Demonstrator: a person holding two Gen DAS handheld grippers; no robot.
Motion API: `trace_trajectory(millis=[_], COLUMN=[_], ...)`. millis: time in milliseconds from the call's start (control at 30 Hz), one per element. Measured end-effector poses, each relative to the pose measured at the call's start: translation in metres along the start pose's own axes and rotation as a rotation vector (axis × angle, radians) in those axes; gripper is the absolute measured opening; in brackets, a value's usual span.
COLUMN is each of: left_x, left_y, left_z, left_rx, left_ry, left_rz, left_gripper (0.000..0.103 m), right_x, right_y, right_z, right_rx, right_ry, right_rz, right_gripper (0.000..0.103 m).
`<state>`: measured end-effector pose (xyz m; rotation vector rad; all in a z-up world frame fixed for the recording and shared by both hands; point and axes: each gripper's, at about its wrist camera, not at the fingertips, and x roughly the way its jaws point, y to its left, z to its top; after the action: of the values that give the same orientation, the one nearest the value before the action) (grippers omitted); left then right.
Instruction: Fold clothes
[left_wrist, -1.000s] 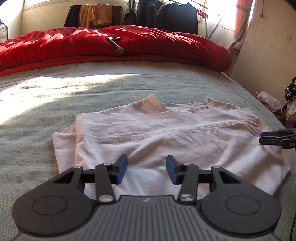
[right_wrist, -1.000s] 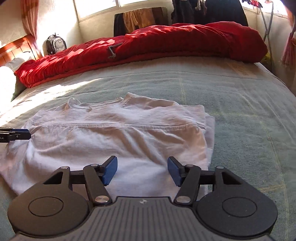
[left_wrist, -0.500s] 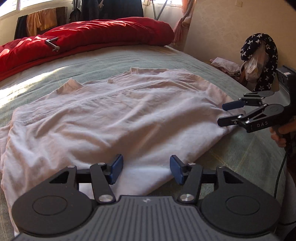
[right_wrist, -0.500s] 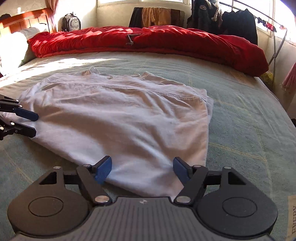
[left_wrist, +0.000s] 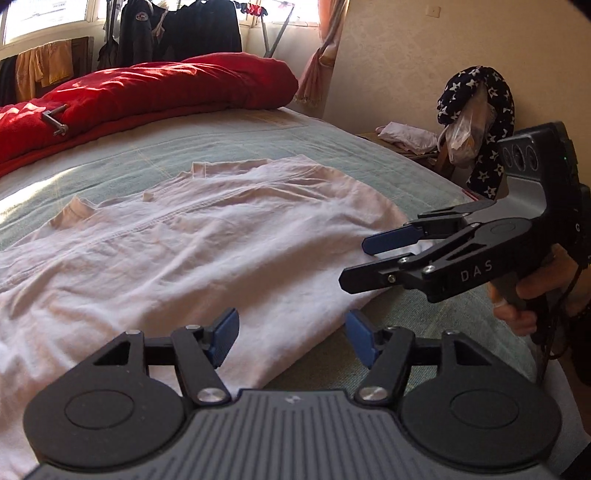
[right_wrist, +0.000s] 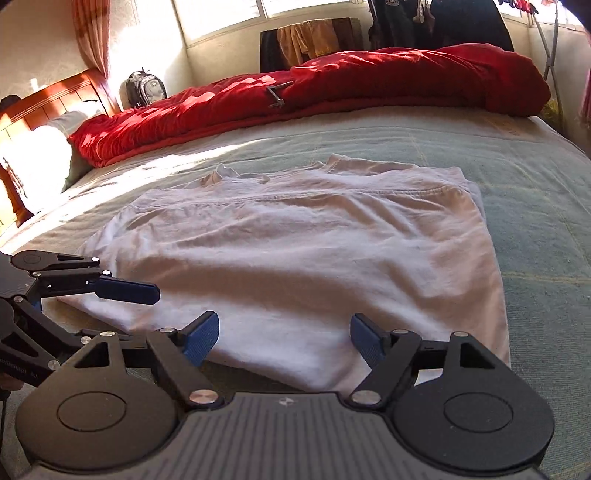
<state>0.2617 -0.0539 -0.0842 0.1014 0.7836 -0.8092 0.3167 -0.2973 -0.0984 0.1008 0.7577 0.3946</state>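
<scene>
Pale shirt (right_wrist: 314, 258) partly folded, doubled over on bed (right_wrist: 535, 192), further folds judged outstanding; left gripper (left_wrist: 291, 338) and right gripper (right_wrist: 284, 334) both spread wide, empty, poised at near hem, 6 o'clock.

Each black tool (left_wrist: 291, 338) has blue pads (left_wrist: 225, 332), silver screws and a ribbed grey base; one reads "DAS".

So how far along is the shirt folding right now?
Done: the pale shirt lies on the bed with its sides already folded in. In hand: nothing; the left gripper and right gripper are open at its near edge. Left: gripping that edge and folding it over.
</scene>
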Motion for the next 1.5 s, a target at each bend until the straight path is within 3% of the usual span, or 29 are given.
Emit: trace_trajectory(millis=[133,200,333,433,500,633,700,833,967,1067,1167,1333,1500], left_x=[-0.009,-0.014,0.002,0.029,0.044,0.028,0.009,-0.032,-0.056,-0.056,-0.069,-0.100,-0.105], left_y=[-0.013,-0.019,-0.025,-0.026,-0.029,-0.053,-0.057,-0.028,0.039,0.082,0.100,0.113,0.136], left_z=[-0.013,-0.005,0.020,0.027,0.021,0.009,0.004,0.002,-0.001,-0.012,-0.035,-0.057,-0.027], left_rx=[0.047,0.065,0.064,0.001,-0.051,0.018,0.041,0.012,-0.191,-0.348,-0.457,-0.570,-0.543], left_ry=[0.013,-0.011,-0.072,-0.067,-0.019,0.000,-0.015,-0.100,-0.171,-0.141,-0.146,-0.213,-0.307], left_rz=[-0.052,-0.089,-0.094,-0.135,-0.164,-0.243,-0.202,0.002,0.124,0.187,0.254,0.261,0.263], left_gripper=[0.069,0.070,0.070,0.070,0.070,0.073,0.074,0.074,0.074,0.074,0.074,0.074,0.074], right_x=[-0.026,-0.040,-0.039,-0.033,-0.040,-0.055,-0.058,-0.061,-0.059,-0.058,-0.058,-0.055,-0.053], right_y=[-0.012,-0.016,-0.038,-0.053,-0.057,-0.063,-0.063,-0.060,-0.050,-0.039,-0.037,-0.034,-0.027], right_z=[-0.019,-0.020,-0.011,-0.017,-0.026,-0.046,-0.048,-0.049,-0.050,-0.050,-0.052,-0.052,-0.048], right_rx=[0.023,0.035,0.104,0.223,0.265,0.349,0.346,0.358,0.357,0.338,0.341,0.337,0.330], right_ry=[0.002,-0.032,-0.101,-0.100,-0.117,-0.152,-0.143,-0.143,-0.141,-0.137,-0.138,-0.129,-0.133], right_rz=[-0.013,-0.026,-0.112,-0.098,-0.079,-0.040,-0.061,-0.075,-0.058,-0.061,-0.066,-0.076,-0.068], right_gripper=[0.082,0.083,0.086,0.086,0.086,0.086,0.086,0.088,0.089,0.089,0.091,0.091,0.091])
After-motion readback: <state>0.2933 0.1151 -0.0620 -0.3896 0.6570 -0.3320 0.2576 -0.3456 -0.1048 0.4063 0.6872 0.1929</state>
